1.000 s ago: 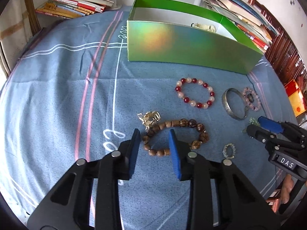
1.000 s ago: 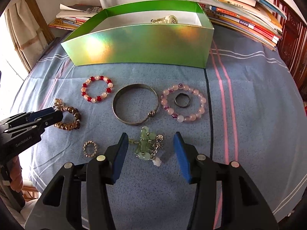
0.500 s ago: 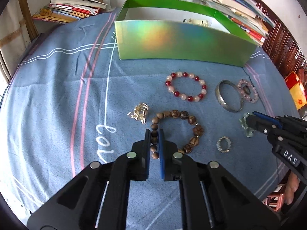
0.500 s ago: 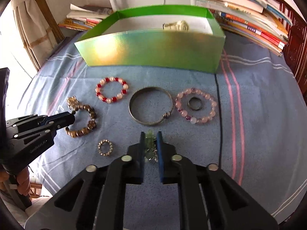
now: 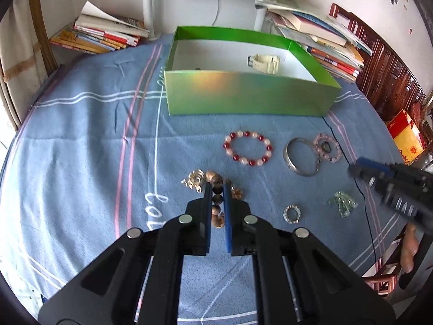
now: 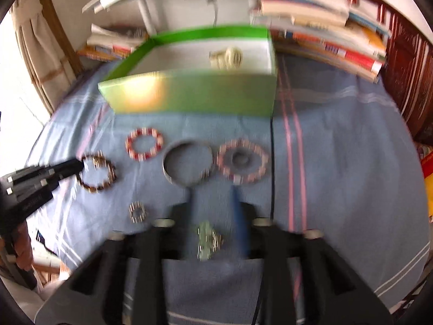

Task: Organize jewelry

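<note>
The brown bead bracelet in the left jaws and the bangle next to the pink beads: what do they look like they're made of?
Brown bead bracelet: probably wood or seed, going by the mottled brown, grained-looking beads with a low polish. Bangle: looks like silver-grey metal, a thin rigid band with a dull sheen and bright glints on its rim; which metal cannot be told.

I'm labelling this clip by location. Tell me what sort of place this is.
Probably a room in a home: a blue striped bedsheet covers the surface, stacks of books line the wall, and carved wooden furniture stands beside them.
</note>
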Demonstrator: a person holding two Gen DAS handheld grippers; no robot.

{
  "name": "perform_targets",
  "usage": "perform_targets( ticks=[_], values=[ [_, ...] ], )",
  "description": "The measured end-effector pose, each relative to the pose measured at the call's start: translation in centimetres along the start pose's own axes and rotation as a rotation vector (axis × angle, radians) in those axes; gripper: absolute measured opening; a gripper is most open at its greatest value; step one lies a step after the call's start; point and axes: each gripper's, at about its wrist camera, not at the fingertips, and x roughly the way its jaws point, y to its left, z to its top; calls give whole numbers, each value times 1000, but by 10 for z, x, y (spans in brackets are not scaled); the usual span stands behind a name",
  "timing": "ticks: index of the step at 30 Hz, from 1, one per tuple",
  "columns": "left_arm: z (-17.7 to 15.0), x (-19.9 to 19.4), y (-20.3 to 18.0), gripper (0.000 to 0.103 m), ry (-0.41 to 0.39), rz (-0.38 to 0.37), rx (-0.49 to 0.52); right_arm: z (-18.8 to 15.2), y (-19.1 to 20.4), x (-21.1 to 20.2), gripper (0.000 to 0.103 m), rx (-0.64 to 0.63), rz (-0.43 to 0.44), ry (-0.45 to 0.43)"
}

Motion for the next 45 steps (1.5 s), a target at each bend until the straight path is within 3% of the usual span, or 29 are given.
perform_targets(
  ticks=[1,4,6,8,12,22,28,31,34,37,45],
  values=[
    [-2,0,2,8,4,-1,0,-4,1,2,54,-3,-1,9],
    [-4,3,2,8,16,-4,-1,-14,8,9,54,-34,-3,46],
    [-4,5,1,8,22,-9,2,-18,13,13,41,-62,-27,63],
    [-5,7,-1,8,27,-12,6,-21,15,18,18,-78,-39,87],
    [-5,9,-3,8,34,-10,7,-20,16,16,10,-75,-17,71],
    [34,-32,-4,8,-101,-21,43,36,14,-43,8,-71,47,-166],
    [84,-75,-6,8,-242,-29,79,85,13,-79,8,-92,52,-329],
    [112,-88,-9,8,-302,-31,89,114,8,-78,8,-79,52,-355],
    [146,-86,-15,8,-325,-71,104,137,1,-60,8,-60,18,-330],
    [166,-66,-19,8,-313,-61,105,151,-5,-24,8,-30,4,-250],
    [197,34,-14,8,-224,-104,59,151,-11,58,8,20,-28,-92]
  ],
)
